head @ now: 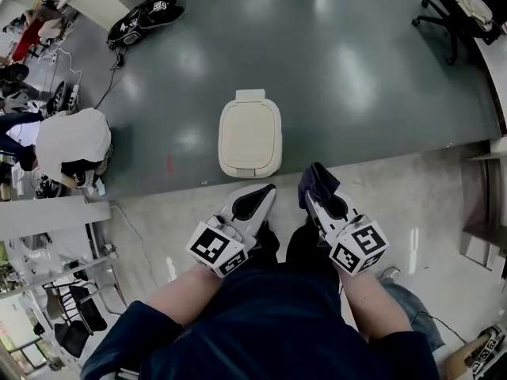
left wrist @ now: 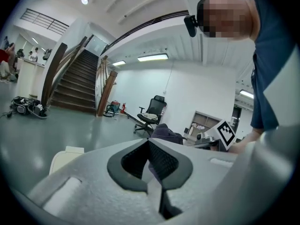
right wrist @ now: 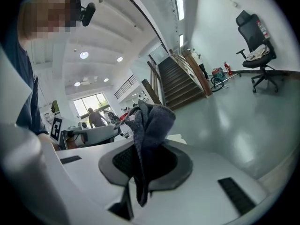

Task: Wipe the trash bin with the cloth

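A cream trash bin [head: 249, 135] with its lid down stands on the dark floor just ahead of me. My right gripper [head: 319, 190] is shut on a dark grey cloth [head: 317, 180], which bunches up above the jaws [right wrist: 149, 125]. My left gripper [head: 255, 200] is shut with nothing in it, its jaws pressed together [left wrist: 151, 165]. Both grippers hover close to my body, a short way short of the bin. A corner of the bin [left wrist: 63, 159] shows low at the left of the left gripper view.
A crouching person in white [head: 73, 145] is to the left of the bin. A black office chair [head: 455, 10] stands far right. Bags [head: 142, 18] lie at the far left. A staircase [left wrist: 75, 86] rises behind. Pale flooring [head: 428, 204] lies under me.
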Available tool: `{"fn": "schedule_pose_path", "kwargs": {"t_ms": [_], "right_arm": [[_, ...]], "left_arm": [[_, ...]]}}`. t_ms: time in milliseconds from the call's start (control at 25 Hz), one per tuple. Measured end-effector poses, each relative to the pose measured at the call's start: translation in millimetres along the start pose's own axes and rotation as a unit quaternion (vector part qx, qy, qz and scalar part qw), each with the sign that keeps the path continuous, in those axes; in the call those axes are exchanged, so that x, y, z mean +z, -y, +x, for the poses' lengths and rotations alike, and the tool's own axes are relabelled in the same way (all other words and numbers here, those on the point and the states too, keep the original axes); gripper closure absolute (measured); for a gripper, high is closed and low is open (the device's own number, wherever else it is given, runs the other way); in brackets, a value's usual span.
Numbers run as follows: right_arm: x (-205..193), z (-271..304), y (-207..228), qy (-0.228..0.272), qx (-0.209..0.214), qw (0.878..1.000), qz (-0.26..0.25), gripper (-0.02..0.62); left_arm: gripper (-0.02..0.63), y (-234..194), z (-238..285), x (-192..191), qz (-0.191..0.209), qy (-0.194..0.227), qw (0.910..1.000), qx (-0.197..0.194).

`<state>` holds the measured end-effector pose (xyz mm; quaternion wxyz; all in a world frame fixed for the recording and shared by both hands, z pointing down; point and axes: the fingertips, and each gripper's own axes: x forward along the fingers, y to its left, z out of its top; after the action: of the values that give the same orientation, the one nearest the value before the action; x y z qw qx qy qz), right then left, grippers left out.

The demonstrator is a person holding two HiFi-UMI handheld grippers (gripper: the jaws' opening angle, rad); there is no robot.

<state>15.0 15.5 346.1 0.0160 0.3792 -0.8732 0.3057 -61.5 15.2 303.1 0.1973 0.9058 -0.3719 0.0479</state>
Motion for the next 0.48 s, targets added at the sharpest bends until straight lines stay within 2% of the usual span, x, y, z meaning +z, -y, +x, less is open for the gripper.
{"fn": "schedule_pose_path", "kwargs": {"t_ms": [280,480], "right_arm": [[-18.6,40.0,78.4,-0.013,0.017,1.0,0.014,0.534],[-41.0,82.2,134.2,-0.012,0.018,0.999,0.033,0.534]], "left_arm": [[0.603,-50.5,59.5,-53.3,-0.004,-0.033,0.9969,0.071],[0.603,-94.2,92.7,-94.9,-0.006,-0.056,0.9931,0.103]]}}
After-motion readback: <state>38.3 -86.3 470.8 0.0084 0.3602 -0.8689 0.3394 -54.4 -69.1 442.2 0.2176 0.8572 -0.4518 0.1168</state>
